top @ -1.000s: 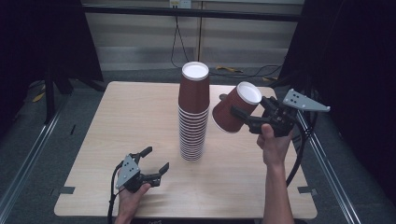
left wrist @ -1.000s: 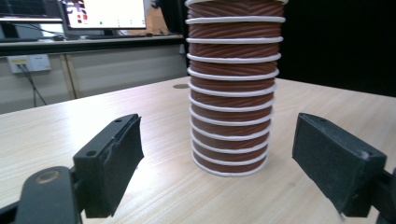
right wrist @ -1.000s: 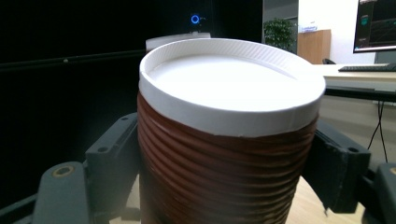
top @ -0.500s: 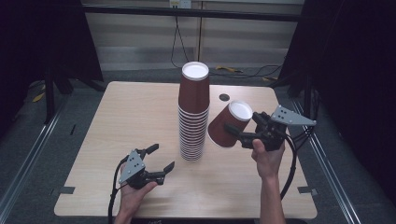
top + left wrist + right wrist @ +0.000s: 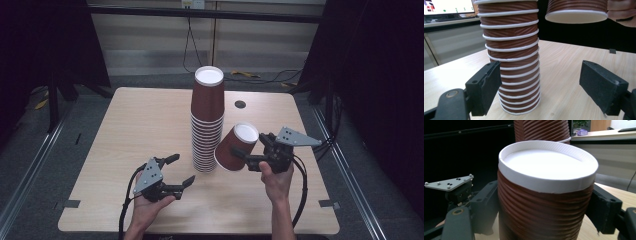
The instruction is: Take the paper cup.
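From the high view, a tall stack of brown paper cups (image 5: 207, 122) is seen standing upside down near the middle of the wooden worktop (image 5: 125, 130), and a single cup (image 5: 236, 147) is held tilted just beside it at about 3 o'clock, its white base turned up and away. The right gripper (image 5: 239, 156) is clenched on this cup, its fingers pressed against the ribbed sides, as is shown close up in the right gripper view (image 5: 544, 192). The left gripper (image 5: 181, 171) is held low at about 7 o'clock from the stack, its fingers spread apart and grasping nothing; in the left gripper view the stack (image 5: 511, 62) is seen between and beyond them, with the rim of the held cup (image 5: 576, 12) cut off at the top. Whether the held cup touches the stack cannot be told. A small dark round mark (image 5: 240, 104) is seen on the worktop at 1 o'clock from the stack.
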A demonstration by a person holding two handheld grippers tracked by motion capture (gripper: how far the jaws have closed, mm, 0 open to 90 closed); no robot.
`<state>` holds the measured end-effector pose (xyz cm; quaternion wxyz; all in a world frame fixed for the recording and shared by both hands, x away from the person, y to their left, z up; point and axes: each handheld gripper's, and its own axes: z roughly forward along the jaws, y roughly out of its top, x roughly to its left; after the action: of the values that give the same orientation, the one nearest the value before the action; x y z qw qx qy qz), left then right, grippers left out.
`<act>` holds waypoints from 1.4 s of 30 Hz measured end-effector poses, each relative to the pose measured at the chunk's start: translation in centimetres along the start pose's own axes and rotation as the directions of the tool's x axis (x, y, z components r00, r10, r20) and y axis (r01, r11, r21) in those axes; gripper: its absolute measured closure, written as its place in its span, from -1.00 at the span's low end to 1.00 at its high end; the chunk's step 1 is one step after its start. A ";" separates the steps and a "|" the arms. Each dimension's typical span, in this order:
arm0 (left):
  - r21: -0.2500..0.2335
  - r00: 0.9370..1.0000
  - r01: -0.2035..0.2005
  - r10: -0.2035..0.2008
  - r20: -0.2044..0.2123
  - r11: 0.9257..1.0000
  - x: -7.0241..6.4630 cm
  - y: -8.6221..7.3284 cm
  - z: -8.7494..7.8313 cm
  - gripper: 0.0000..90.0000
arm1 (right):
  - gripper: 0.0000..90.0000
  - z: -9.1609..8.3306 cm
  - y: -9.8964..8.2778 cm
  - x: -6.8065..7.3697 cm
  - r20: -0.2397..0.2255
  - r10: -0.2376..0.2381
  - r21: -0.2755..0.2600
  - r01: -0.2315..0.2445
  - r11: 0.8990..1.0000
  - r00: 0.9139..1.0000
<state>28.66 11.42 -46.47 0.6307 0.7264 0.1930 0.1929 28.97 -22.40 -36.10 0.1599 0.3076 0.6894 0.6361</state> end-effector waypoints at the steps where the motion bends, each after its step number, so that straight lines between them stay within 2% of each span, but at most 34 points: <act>1: -0.005 1.000 0.002 -0.002 0.006 1.000 0.0 0.1 0.0 -0.62 | -0.54 0.0 -0.1 0.0 -0.008 0.002 -0.001 -0.002 1.000 1.000; 6: -0.016 0.999 0.019 -0.018 0.040 1.000 0.0 0.0 0.5 -0.64 | -0.54 0.6 -1.0 0.3 -0.022 0.009 0.025 -0.009 1.000 1.000; 7: -0.009 0.998 0.014 -0.014 0.053 1.000 -0.1 0.0 0.7 -0.65 | -0.54 0.7 -1.2 0.4 -0.023 0.005 0.029 -0.004 1.000 1.000; 17: -0.013 0.995 0.013 -0.012 0.097 1.000 -0.7 0.3 1.1 -0.65 | -0.54 2.1 -3.0 1.2 -0.059 0.023 0.059 -0.020 0.998 0.998; 21: -0.011 0.993 0.015 -0.014 0.119 1.000 -0.9 0.3 1.2 -0.66 | -0.54 2.5 -3.6 1.1 -0.077 0.041 0.053 -0.037 0.998 0.996; 25: -0.014 0.990 0.012 -0.010 0.138 1.000 -1.2 0.3 1.4 -0.66 | -0.53 3.1 -4.1 1.5 -0.099 0.037 0.069 -0.031 0.997 0.994; 29: 0.006 0.987 0.004 -0.005 0.159 1.000 -1.3 0.0 1.7 -0.66 | -0.53 3.5 -4.6 1.6 -0.112 0.041 0.064 -0.034 0.997 0.993; 31: 0.003 0.986 0.015 -0.015 0.166 1.000 -1.4 -0.1 1.8 -0.66 | -0.53 3.6 -4.7 1.6 -0.121 0.042 0.062 -0.035 0.997 0.992; 36: 0.000 0.983 0.017 -0.016 0.185 1.000 -1.3 -0.1 1.9 -0.67 | -0.53 3.8 -5.0 1.5 -0.135 0.053 0.055 -0.046 0.997 0.989; 39: 0.002 0.983 0.013 -0.014 0.182 1.000 -1.3 -0.1 2.0 -0.70 | -0.53 3.8 -5.2 1.4 -0.140 0.065 0.046 -0.059 0.997 0.988; 42: -0.002 0.980 0.017 -0.017 0.196 1.000 -1.4 -0.1 2.1 -0.73 | -0.53 3.9 -5.3 1.5 -0.143 0.064 0.050 -0.057 0.997 0.988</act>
<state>28.60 8.93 -46.88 0.6497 0.7390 0.1358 0.1154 29.07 -18.45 -41.61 0.0830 0.2850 0.7037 0.6455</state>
